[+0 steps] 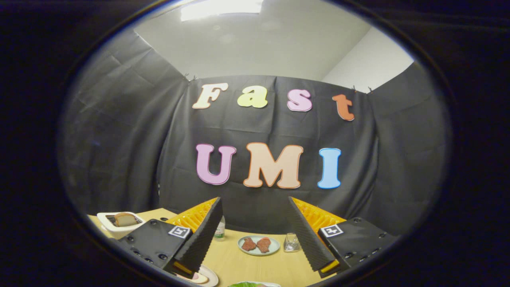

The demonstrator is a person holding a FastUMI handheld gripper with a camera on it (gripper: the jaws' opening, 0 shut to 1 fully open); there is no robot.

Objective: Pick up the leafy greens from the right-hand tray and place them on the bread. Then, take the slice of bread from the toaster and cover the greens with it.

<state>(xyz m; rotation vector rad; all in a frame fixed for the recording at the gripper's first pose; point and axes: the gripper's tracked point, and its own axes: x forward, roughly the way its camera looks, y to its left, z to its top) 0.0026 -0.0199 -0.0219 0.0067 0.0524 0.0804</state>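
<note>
so the tongs (255,255) gape wide, holding nothing; the leafy greens (249,284) lie at bottom centre, below and between the fingers.

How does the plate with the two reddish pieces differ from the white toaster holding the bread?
The plate is flat, round, pale blue-grey and lies beyond the open fingers of the hand-held gripper. The toaster is white, boxy, taller, off to their left, with a bread slice in its top. Both rest on the wooden table.
</note>
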